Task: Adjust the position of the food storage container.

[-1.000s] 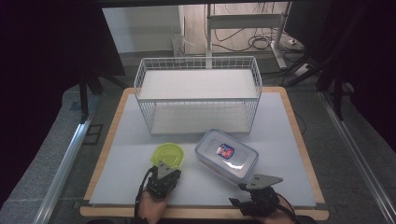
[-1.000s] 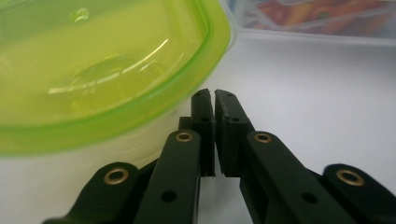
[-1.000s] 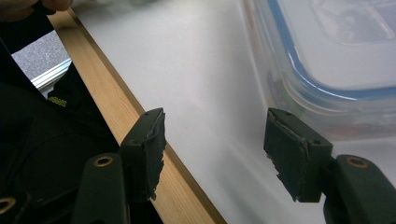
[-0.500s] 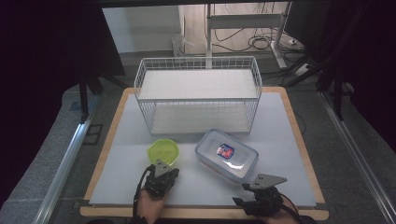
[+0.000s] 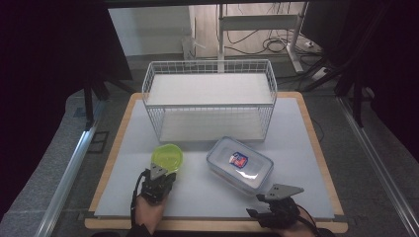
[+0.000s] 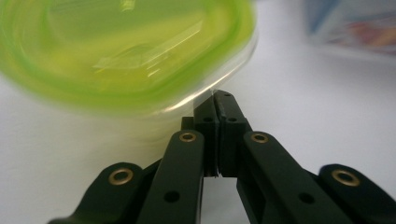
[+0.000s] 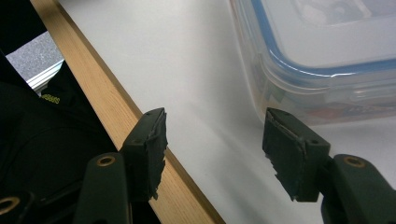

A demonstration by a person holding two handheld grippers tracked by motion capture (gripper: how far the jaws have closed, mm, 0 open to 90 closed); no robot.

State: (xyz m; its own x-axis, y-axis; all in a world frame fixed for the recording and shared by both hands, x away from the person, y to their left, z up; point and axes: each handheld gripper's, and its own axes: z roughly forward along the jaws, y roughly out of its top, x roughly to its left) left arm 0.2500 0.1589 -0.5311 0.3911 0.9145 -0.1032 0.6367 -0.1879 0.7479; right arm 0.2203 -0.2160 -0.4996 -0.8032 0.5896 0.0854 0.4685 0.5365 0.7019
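A round container with a lime-green lid (image 5: 167, 156) sits left of centre on the white table top. My left gripper (image 5: 160, 173) is at its near edge. In the left gripper view the jaws are pressed together, and my left gripper (image 6: 215, 99) pinches the clear rim of the green container (image 6: 116, 51). A clear rectangular box with a blue-sealed lid (image 5: 239, 164) lies to the right. My right gripper (image 5: 257, 206) hovers open over the table's front edge, its fingers (image 7: 145, 140) apart and bare. The clear box (image 7: 322, 60) is just beyond them.
A white wire basket with two shelves (image 5: 210, 98) stands at the back centre of the table. A wooden border (image 5: 316, 143) frames the white top (image 5: 207, 192). Dark stands and cables lie past the far edge.
My left gripper has shifted left and slightly away, and the green container has moved left with it. The right gripper has barely moved.
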